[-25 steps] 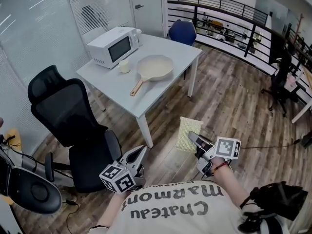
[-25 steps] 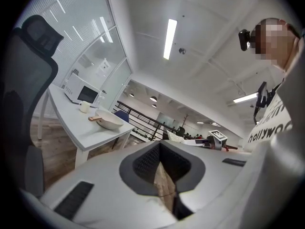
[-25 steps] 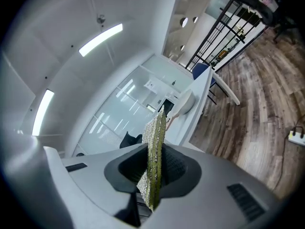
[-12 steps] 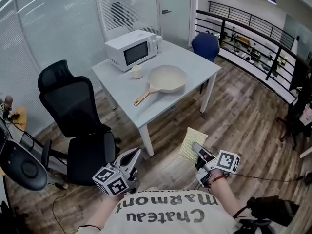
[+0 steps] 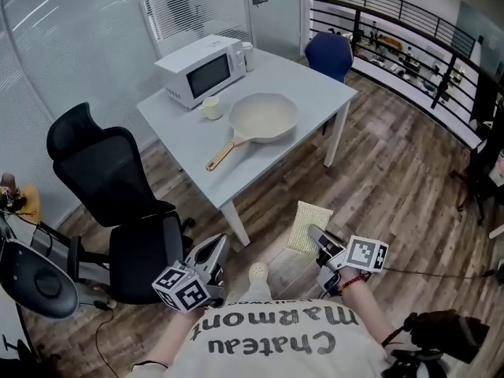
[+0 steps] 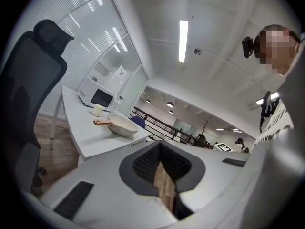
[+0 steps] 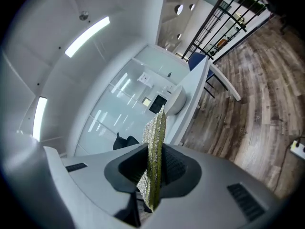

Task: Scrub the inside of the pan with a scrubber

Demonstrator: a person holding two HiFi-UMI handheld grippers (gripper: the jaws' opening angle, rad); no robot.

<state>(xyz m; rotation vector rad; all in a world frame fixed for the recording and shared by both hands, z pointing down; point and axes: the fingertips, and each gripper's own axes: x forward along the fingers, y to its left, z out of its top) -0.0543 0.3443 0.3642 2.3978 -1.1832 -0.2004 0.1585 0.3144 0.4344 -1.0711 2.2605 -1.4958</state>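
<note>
A cream pan (image 5: 262, 117) with a wooden handle lies on the white table (image 5: 299, 85), well ahead of both grippers; it shows again as the pan (image 6: 121, 125) in the left gripper view. My right gripper (image 5: 317, 237) is shut on a yellow-green scrubber (image 5: 308, 227), held edge-on over the wooden floor; in the right gripper view the scrubber (image 7: 156, 151) stands upright between the pads. My left gripper (image 5: 214, 252) is shut with nothing in it, low beside the office chair (image 5: 118, 187).
A white microwave (image 5: 201, 70) and a small cup (image 5: 212, 107) stand on the table behind the pan. A blue chair (image 5: 329, 53) is at the table's far side. A black railing (image 5: 394, 22) runs along the right.
The view has shifted as the person walks toward the table; table and pan look slightly nearer. Both grippers stay low in front of the body, the right still shut on the scrubber.
</note>
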